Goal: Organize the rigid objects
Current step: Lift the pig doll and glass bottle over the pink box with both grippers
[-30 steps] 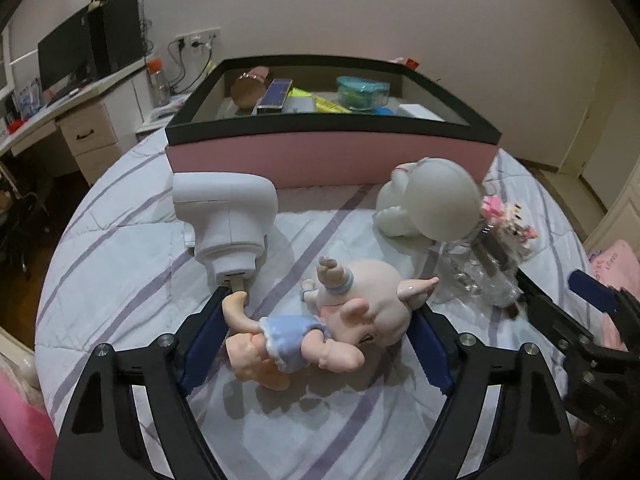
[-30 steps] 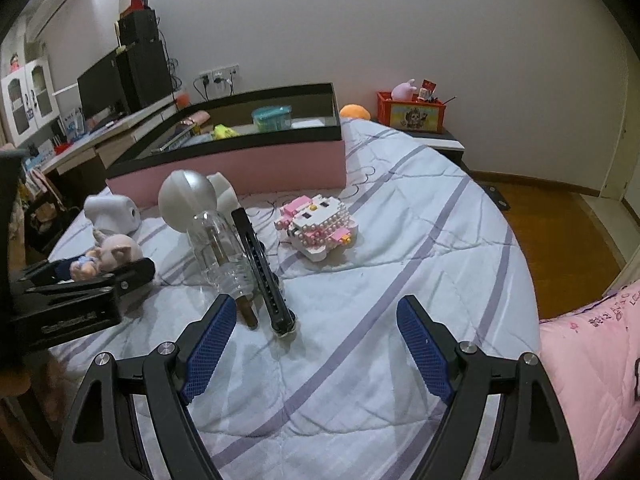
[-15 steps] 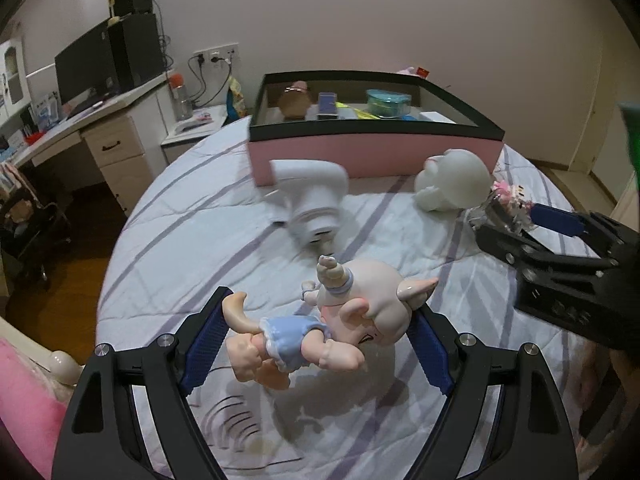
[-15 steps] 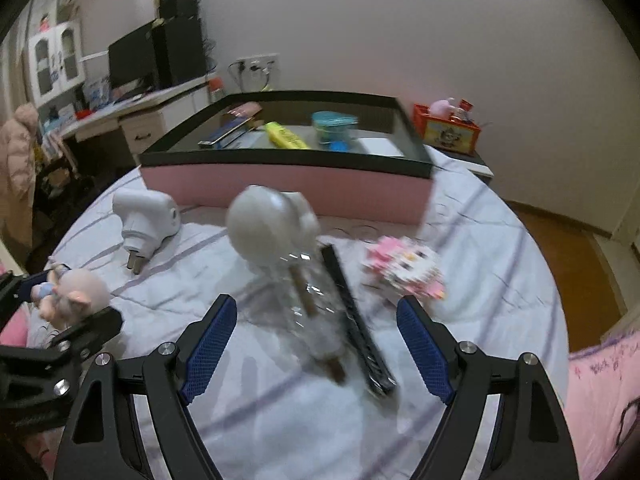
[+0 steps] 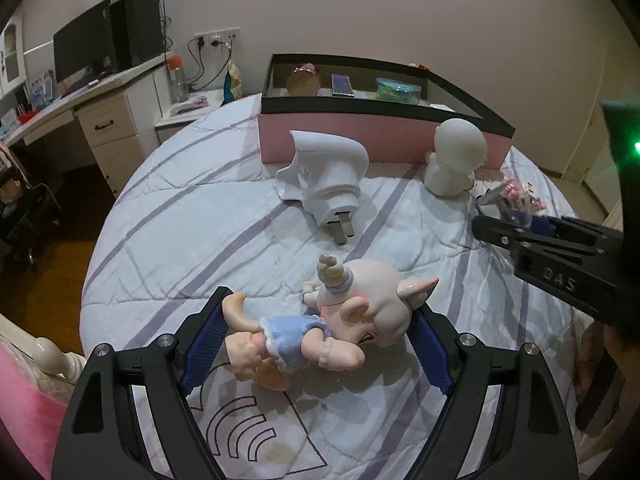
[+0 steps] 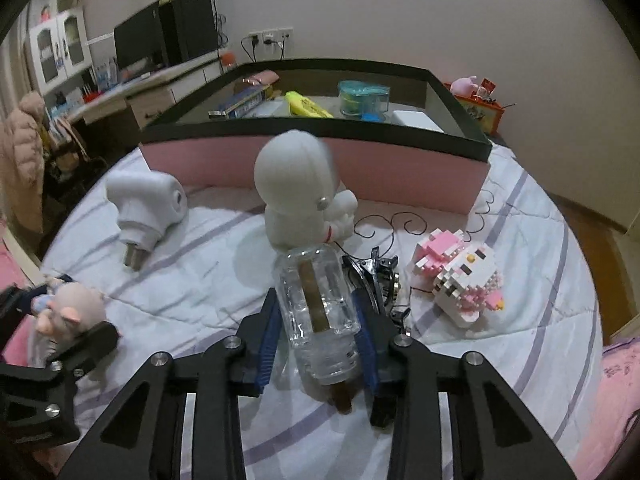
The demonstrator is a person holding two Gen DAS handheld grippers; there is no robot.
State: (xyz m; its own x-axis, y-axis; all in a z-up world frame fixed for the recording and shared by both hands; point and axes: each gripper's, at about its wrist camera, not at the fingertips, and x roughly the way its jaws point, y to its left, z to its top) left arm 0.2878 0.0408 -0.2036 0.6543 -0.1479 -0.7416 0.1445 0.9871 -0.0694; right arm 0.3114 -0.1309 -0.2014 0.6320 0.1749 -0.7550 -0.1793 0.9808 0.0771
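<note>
My left gripper is shut on a pig doll in blue shorts, gripped lengthwise just above the striped bedspread. The same doll shows at the left edge of the right wrist view. My right gripper is closing on a clear plastic bottle with a brown stick inside; both blue pads touch its sides. The bottle lies on the bed, its base against a white round-headed figurine. A pink box with a black rim stands behind, holding several items.
A white plug adapter lies in front of the box. A pink and white block kitty and a black metal-banded item lie right of the bottle. A desk with a monitor stands left of the bed.
My right gripper moved in over the bottle and its jaws drew in from wide apart to the bottle's sides. The left gripper carried the doll sideways; box and plug shifted right in its view.
</note>
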